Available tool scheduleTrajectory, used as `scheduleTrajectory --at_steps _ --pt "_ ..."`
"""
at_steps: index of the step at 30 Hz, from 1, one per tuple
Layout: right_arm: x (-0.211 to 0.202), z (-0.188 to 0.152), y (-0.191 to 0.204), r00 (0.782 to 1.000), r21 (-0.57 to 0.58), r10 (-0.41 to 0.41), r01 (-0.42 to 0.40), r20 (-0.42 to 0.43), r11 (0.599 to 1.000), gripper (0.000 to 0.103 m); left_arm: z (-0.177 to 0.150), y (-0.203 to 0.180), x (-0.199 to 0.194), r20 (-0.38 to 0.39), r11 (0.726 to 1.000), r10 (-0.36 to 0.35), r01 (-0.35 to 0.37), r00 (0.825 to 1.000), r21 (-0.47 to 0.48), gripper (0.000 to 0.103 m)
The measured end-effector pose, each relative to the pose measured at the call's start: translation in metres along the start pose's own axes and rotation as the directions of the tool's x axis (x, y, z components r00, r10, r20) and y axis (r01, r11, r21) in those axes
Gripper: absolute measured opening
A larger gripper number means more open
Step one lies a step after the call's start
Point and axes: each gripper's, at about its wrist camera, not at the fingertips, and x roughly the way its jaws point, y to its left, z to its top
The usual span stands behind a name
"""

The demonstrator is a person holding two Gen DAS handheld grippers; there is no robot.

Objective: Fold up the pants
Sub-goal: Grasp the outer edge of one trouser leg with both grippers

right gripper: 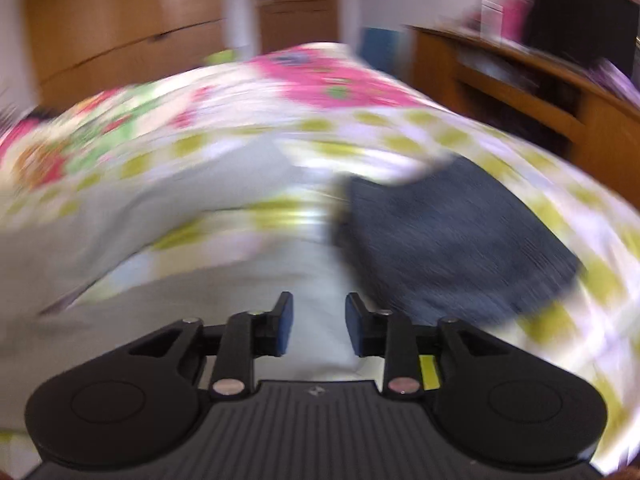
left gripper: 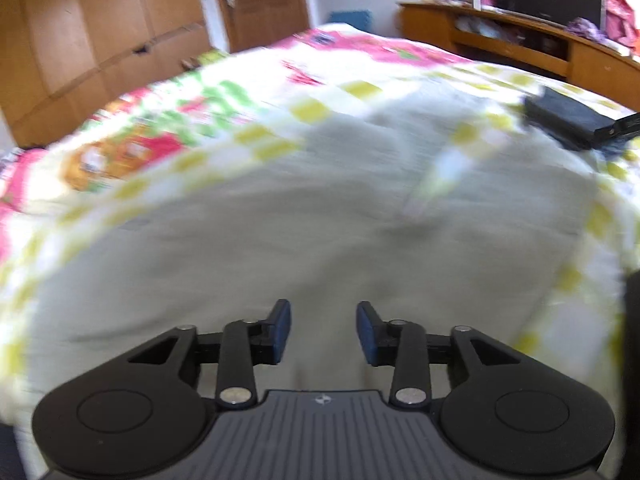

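Note:
Pale grey-beige pants point(left gripper: 280, 232) lie spread flat on the flowered bed cover point(left gripper: 168, 120). My left gripper point(left gripper: 323, 330) is open and empty just above the near part of the pants. In the right wrist view the same pale pants point(right gripper: 168, 208) lie to the left and below. My right gripper point(right gripper: 318, 322) is open and empty above pale fabric, close to a folded dark denim garment point(right gripper: 452, 232) on its right. Both views are motion-blurred.
The folded dark garment also shows at the far right of the left wrist view point(left gripper: 564, 116). A wooden TV stand point(left gripper: 520, 44) with a screen stands beyond the bed on the right. Wooden wardrobes point(left gripper: 100, 36) and a door point(left gripper: 264, 0) stand behind.

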Motion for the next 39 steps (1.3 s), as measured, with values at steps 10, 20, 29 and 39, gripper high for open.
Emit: scheduleTrajectory --at_steps 10,20,29,39 --pt "0.147 0.111 0.248 0.877 -0.527 0.402 -0.481 -0.265 0.701 0.046 0.003 0.176 0.051 -0.102 0.971 0.239 -0.237 0.966 0.031 0.056" --pt "0.210 0.119 0.314 0.823 -0.606 0.321 -0.564 -0.469 0.561 0.051 0.024 0.272 0.116 -0.200 0.984 0.177 -0.169 0.964 0.060 0.067" --pt "0.230 0.125 0.315 0.811 -0.606 0.284 -0.575 -0.512 0.550 0.035 0.019 0.284 0.151 -0.309 0.993 0.116 -0.114 0.944 0.024 0.060" --pt "0.188 0.128 0.313 0.860 -0.655 0.275 -0.507 -0.430 0.560 0.001 0.014 0.255 0.121 -0.261 0.981 0.178 -0.149 0.949 0.127 0.026"
